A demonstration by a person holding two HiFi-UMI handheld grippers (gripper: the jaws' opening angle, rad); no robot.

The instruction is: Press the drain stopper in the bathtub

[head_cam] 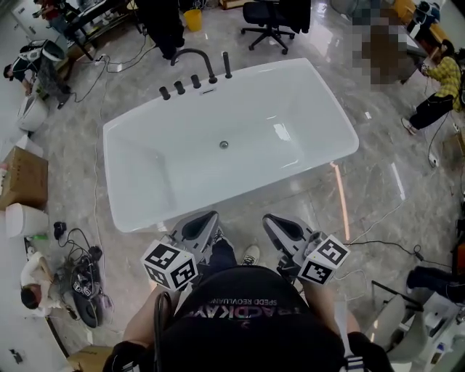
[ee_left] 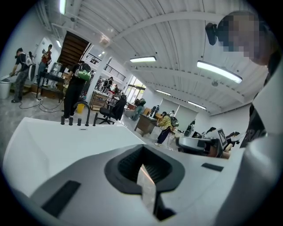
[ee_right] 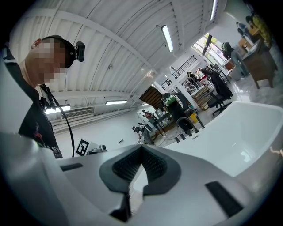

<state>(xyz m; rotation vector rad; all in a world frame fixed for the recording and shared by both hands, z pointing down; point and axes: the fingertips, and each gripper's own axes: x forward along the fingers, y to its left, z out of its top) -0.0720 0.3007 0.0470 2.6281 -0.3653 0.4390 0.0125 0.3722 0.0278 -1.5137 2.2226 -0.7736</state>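
Observation:
A white freestanding bathtub (head_cam: 145,156) fills the middle of the head view. Its small round metal drain stopper (head_cam: 224,144) sits in the middle of the tub floor. Both grippers are held close to my chest, just outside the tub's near rim and well short of the stopper. My left gripper (head_cam: 202,224) and right gripper (head_cam: 280,225) point toward the tub, jaws together with nothing between them. The left gripper view shows the left gripper (ee_left: 143,170) over the tub's rim (ee_left: 53,141). The right gripper view shows the right gripper (ee_right: 139,170) and the tub (ee_right: 239,128). The stopper appears in neither gripper view.
A black arched faucet (head_cam: 195,58) with several black knobs (head_cam: 180,86) stands on the tub's far rim. A black office chair (head_cam: 270,22) and yellow bucket (head_cam: 192,18) are behind. A cardboard box (head_cam: 22,178) and tangled cables (head_cam: 80,280) lie at the left. People work around the room.

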